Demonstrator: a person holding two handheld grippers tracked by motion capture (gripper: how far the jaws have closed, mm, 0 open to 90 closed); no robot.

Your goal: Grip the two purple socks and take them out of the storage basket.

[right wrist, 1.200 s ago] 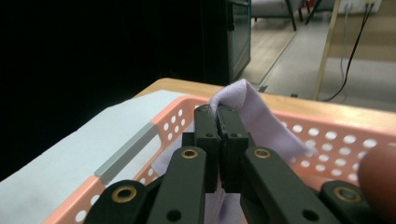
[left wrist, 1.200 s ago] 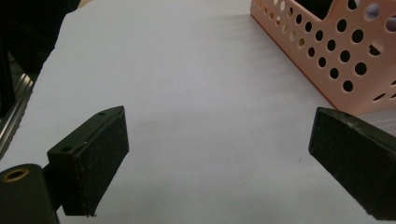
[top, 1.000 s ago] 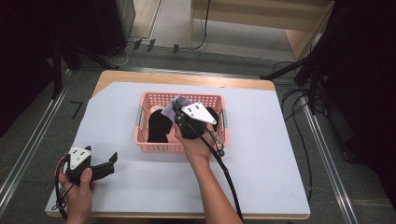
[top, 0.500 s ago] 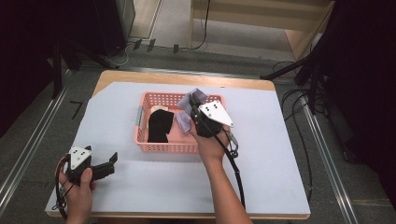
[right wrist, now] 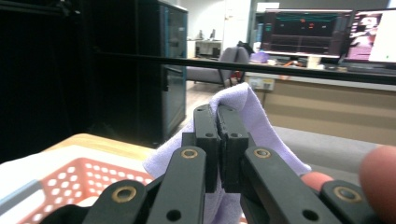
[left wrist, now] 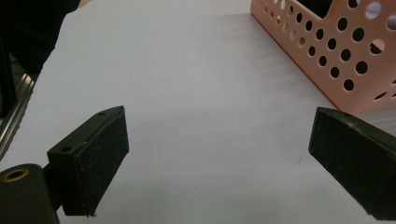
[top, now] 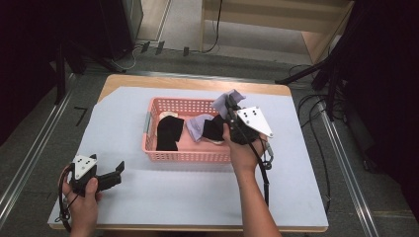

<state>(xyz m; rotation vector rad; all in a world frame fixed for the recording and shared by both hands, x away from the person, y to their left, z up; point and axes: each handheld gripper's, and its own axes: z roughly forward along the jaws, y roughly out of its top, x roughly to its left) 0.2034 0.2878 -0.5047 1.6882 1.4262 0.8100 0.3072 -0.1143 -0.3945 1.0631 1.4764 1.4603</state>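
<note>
A pink perforated basket (top: 149, 129) (left wrist: 336, 56) sits mid-table with a black cloth (top: 169, 132) and other fabric inside. My right gripper (top: 230, 102) (right wrist: 217, 112) is raised over the basket's right end, tilted upward and shut on a lavender cloth (top: 223, 101) (right wrist: 261, 126) whose other end (top: 198, 126) still trails into the basket. My left gripper (top: 118, 168) (left wrist: 219, 154) rests low near the table's front left, jaws wide open over bare white cover, with nothing between them.
A white sheet (top: 197, 197) covers the table. Black cables (top: 264, 173) trail from the right gripper toward the front edge. Metal rails (top: 346, 163) run along both table sides. Dark cabinets and a desk with monitors (right wrist: 303, 32) stand beyond.
My right gripper has lifted up and to the right out of the basket, drawing the lavender cloth with it. The left gripper has stayed put.
</note>
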